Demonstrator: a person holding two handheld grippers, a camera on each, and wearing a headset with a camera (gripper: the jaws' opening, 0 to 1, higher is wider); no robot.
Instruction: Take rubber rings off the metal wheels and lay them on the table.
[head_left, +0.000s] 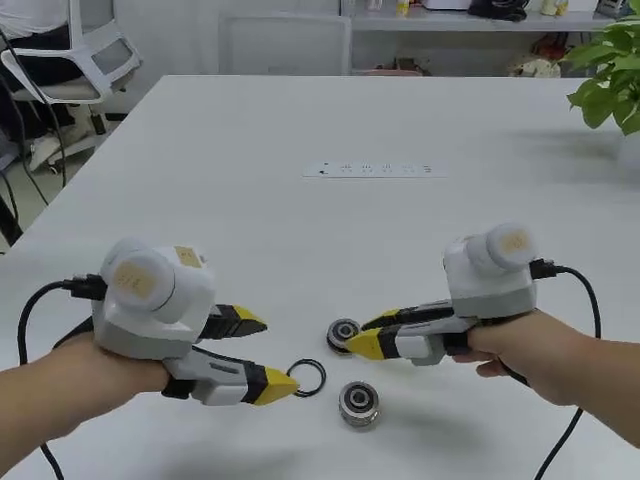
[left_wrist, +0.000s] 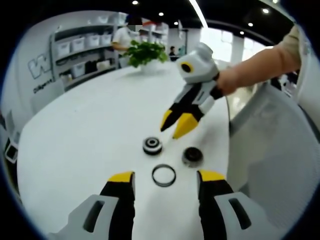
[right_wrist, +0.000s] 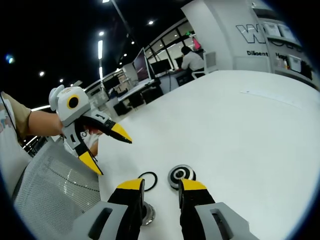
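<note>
A loose black rubber ring (head_left: 307, 377) lies flat on the white table (head_left: 330, 230), just in front of my left gripper (head_left: 270, 352), which stands open. In the left gripper view the ring (left_wrist: 164, 175) sits between the two yellow tips of the left gripper (left_wrist: 166, 176). Two metal wheels lie beside it: a dark-rimmed wheel (head_left: 343, 335) and a silvery wheel (head_left: 358, 402). My right gripper (head_left: 372, 334) points at the dark-rimmed wheel (right_wrist: 181, 174), open by a narrow gap and holding nothing. The silvery wheel (right_wrist: 146, 212) is half hidden low between the jaws of the right gripper (right_wrist: 161, 184).
A white power strip (head_left: 373, 169) is set into the table's middle. A green plant (head_left: 610, 80) stands at the far right corner. An office chair (head_left: 70, 60) stands off the far left edge. Cables trail from both grippers toward the near edge.
</note>
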